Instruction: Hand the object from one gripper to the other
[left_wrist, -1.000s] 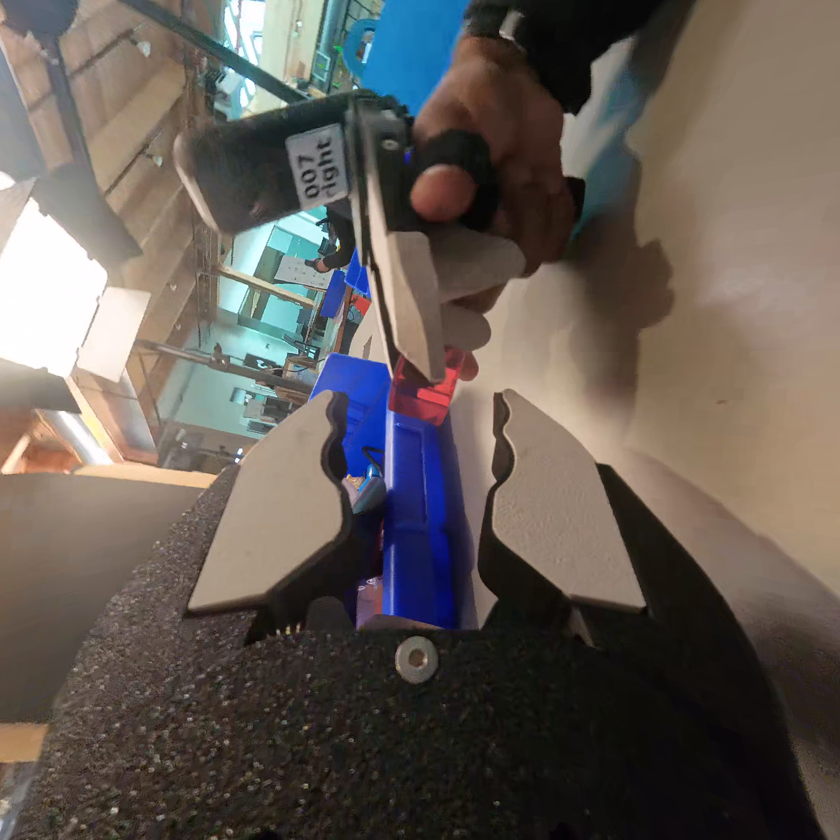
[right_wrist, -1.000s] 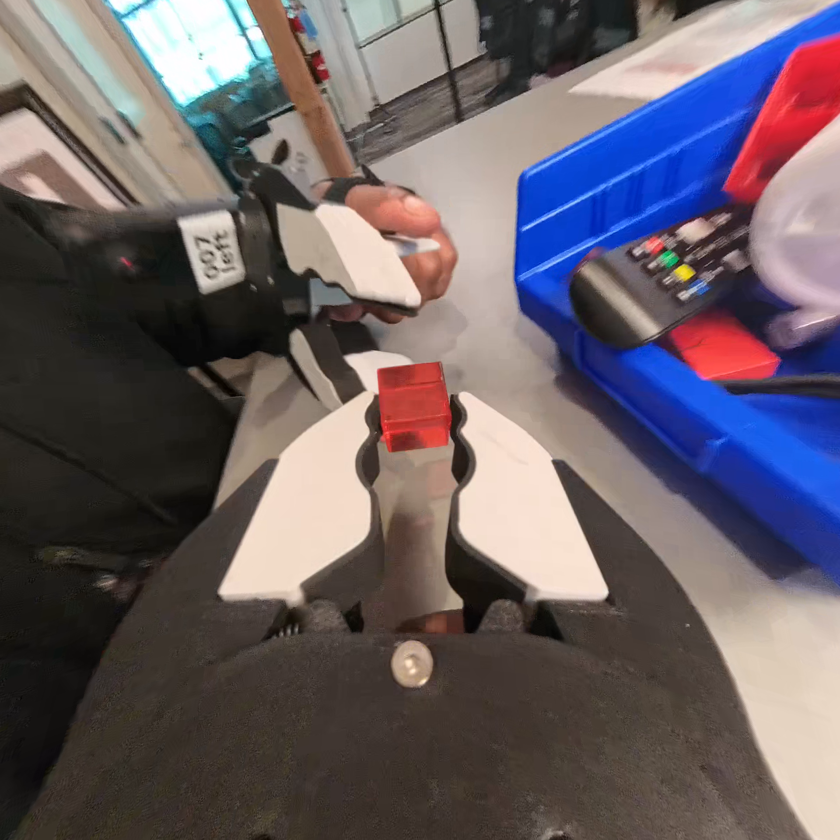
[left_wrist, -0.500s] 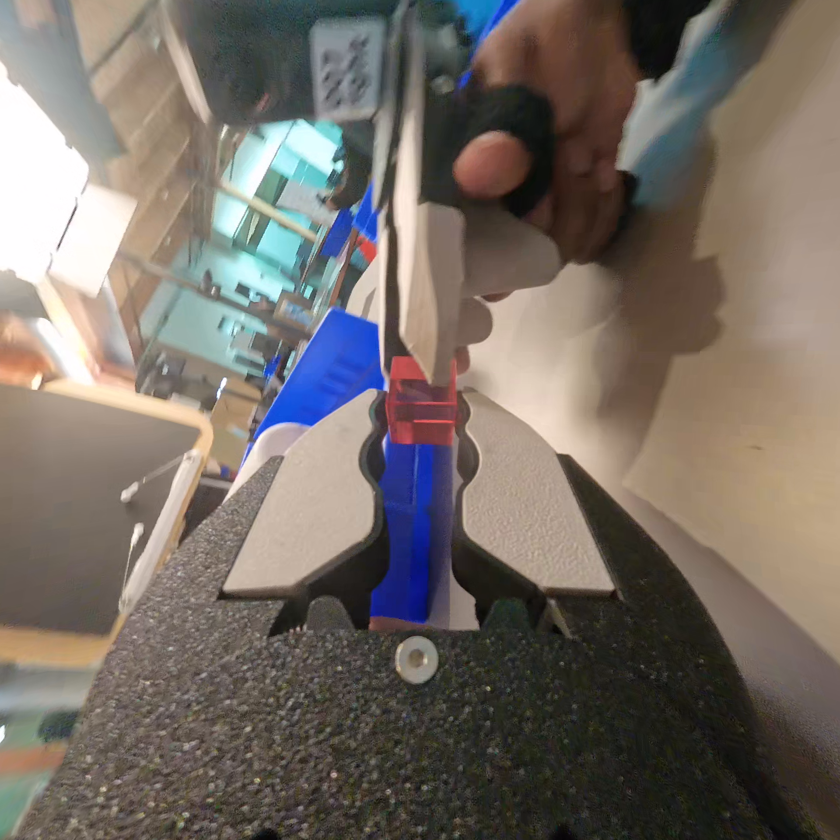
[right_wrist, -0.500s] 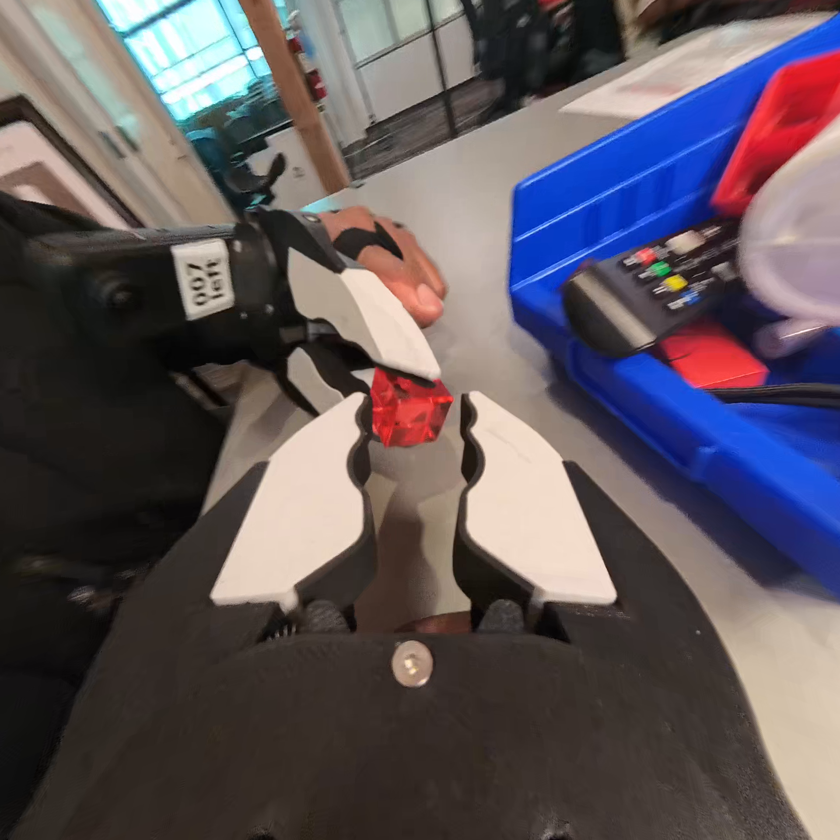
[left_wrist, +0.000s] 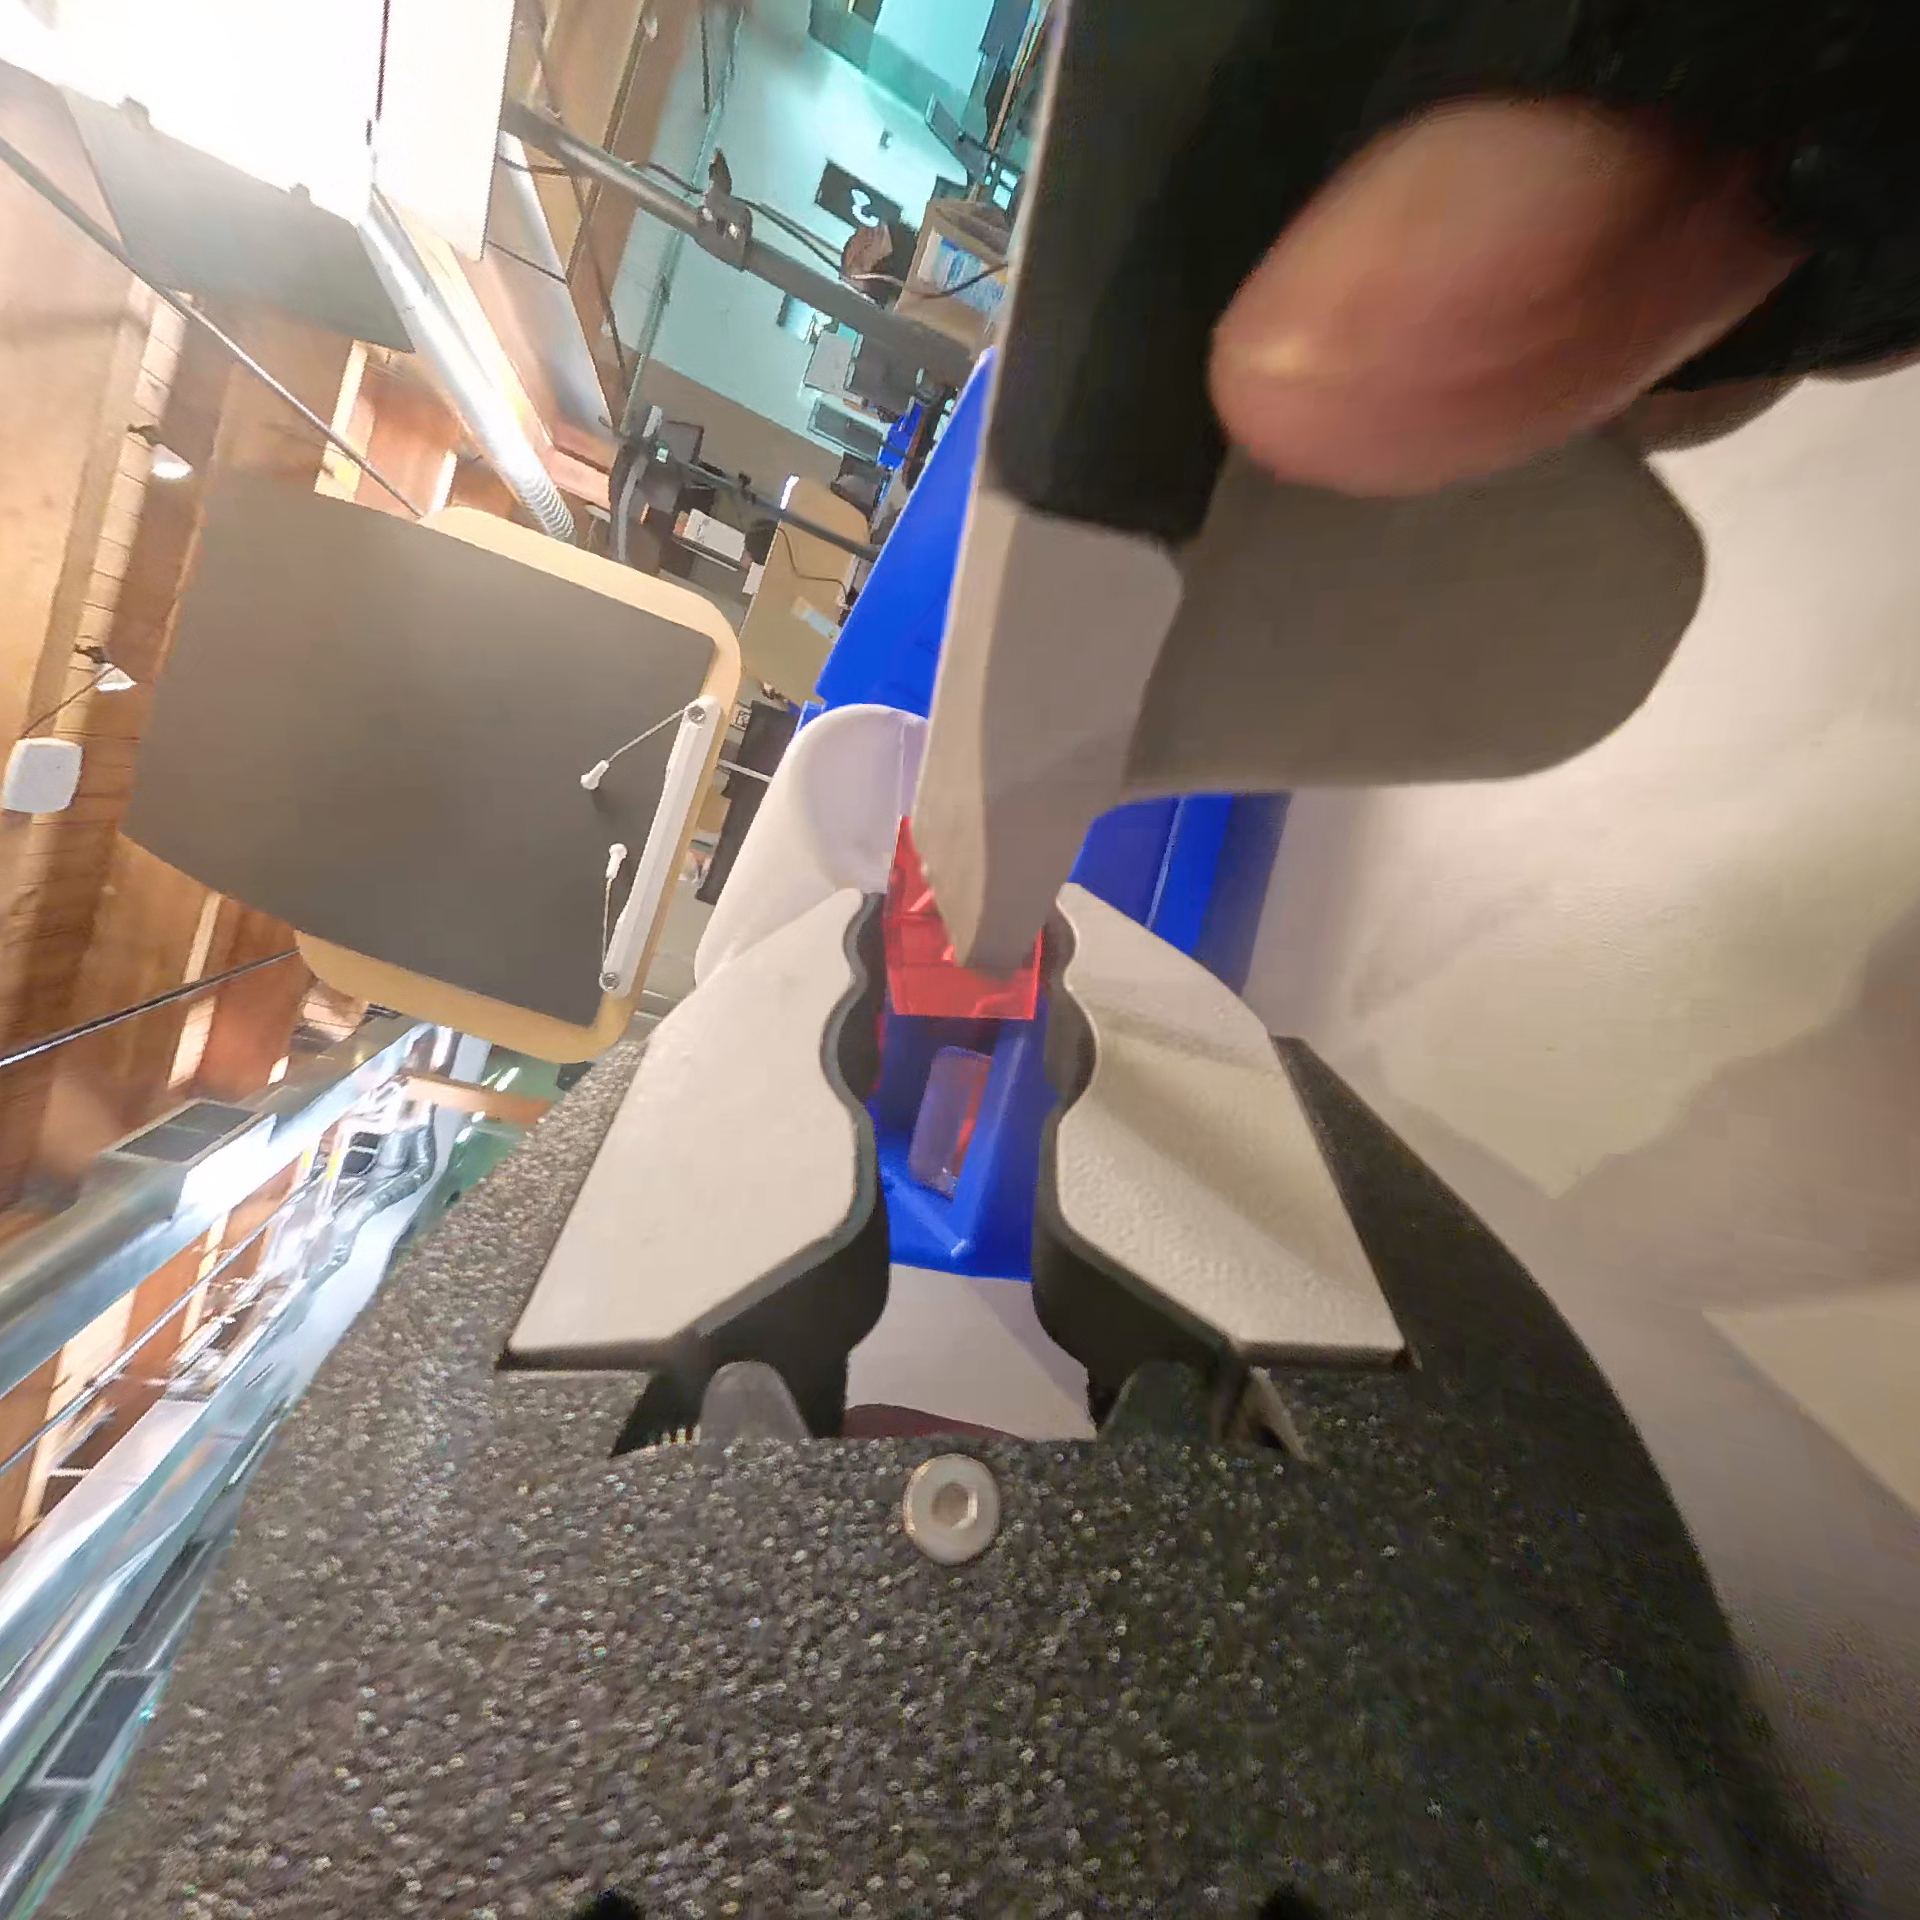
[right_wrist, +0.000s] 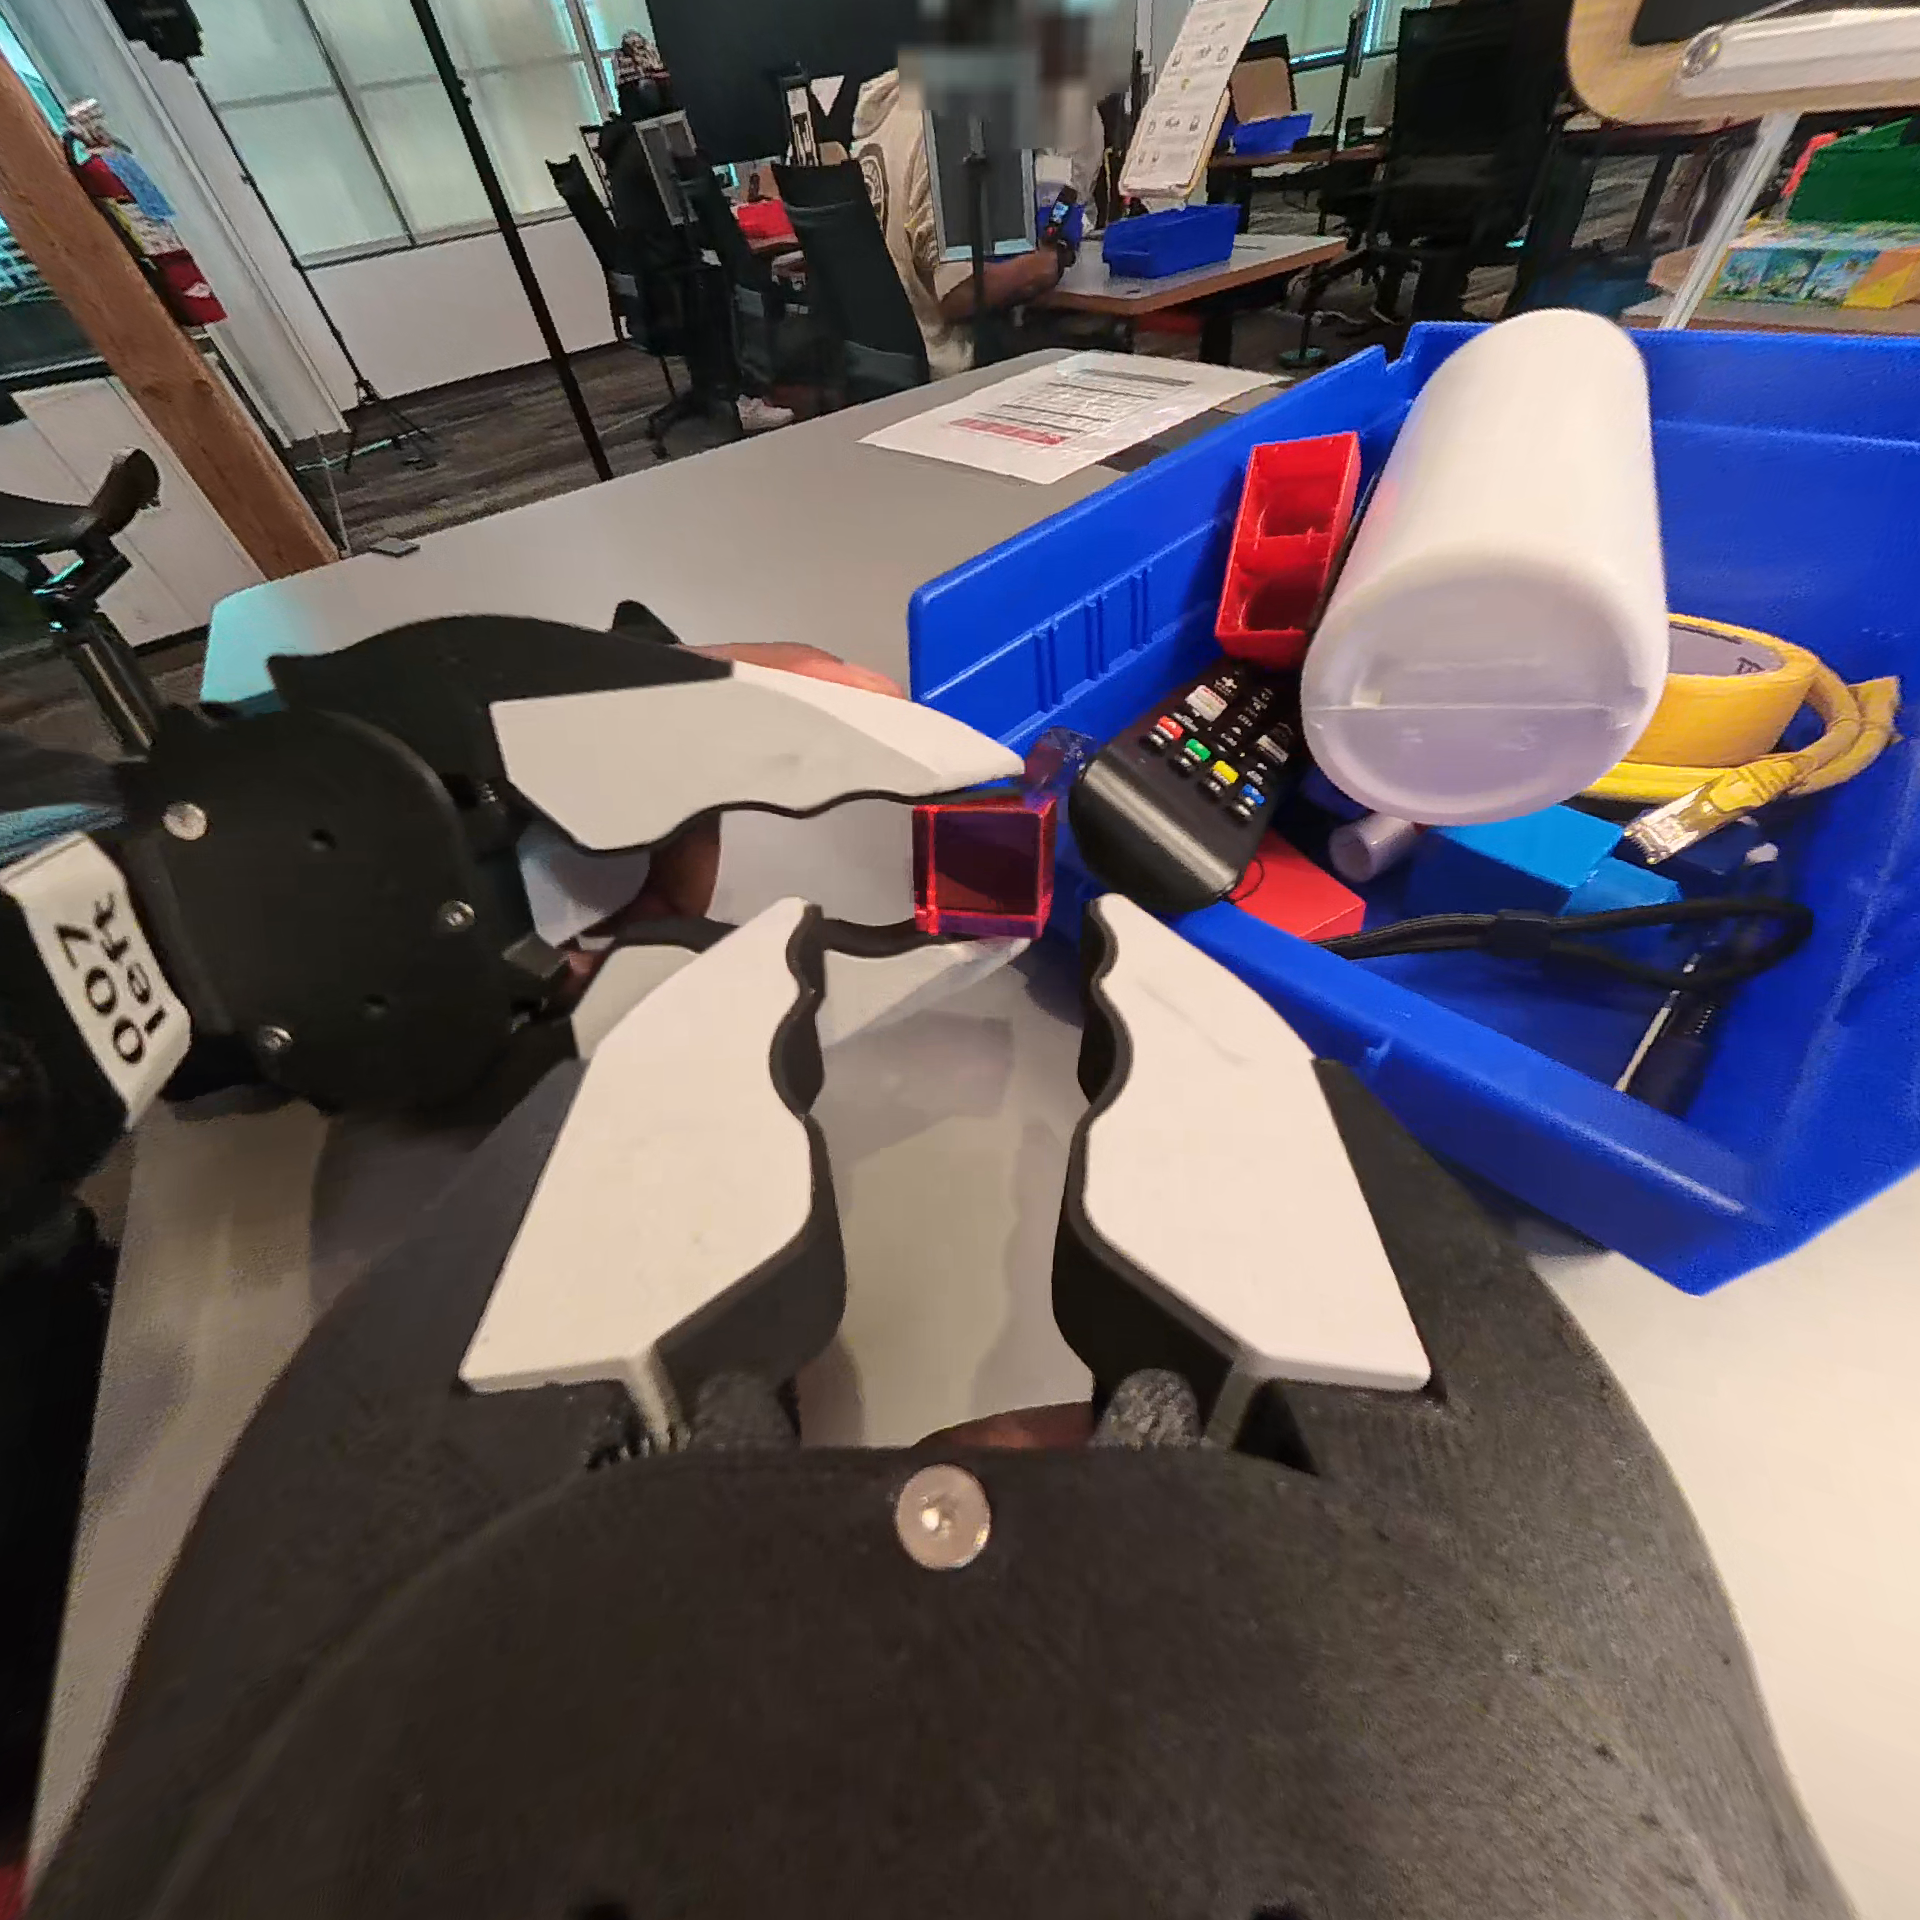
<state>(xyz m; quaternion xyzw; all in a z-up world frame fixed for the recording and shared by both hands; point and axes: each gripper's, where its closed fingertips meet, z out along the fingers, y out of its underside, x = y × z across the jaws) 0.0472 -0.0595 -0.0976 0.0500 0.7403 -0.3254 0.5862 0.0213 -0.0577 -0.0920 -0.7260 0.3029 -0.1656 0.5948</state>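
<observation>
cube: small clear red cube (right_wrist: 982, 871) held up off the grey table (right_wrist: 644, 530), just in front of the blue bin's near wall; in the left wrist view the same cube (left_wrist: 961, 971) sits between the tips of that gripper's pale fingers.
left gripper: left gripper (left_wrist: 956, 961) clenched on the cube, one finger on each side; from the right wrist view it (right_wrist: 987, 862) reaches in from the left, turned on its side, one finger above the cube and one below.
right gripper: right gripper (right_wrist: 945, 920) released, its jaws standing wide, the cube just beyond the gap between the tips and touching neither; in the left wrist view one of its fingers (left_wrist: 997, 790) crosses in front of the cube.
hand: person's hand (left_wrist: 1496, 301) grips the right gripper close to the left wrist camera.
bin: blue bin (right_wrist: 1455, 1070) on the table, holding a black remote (right_wrist: 1195, 790), white cylinder (right_wrist: 1496, 582), red open box (right_wrist: 1288, 540), yellow tape roll (right_wrist: 1725, 696) and yellow cable (right_wrist: 1766, 769).
</observation>
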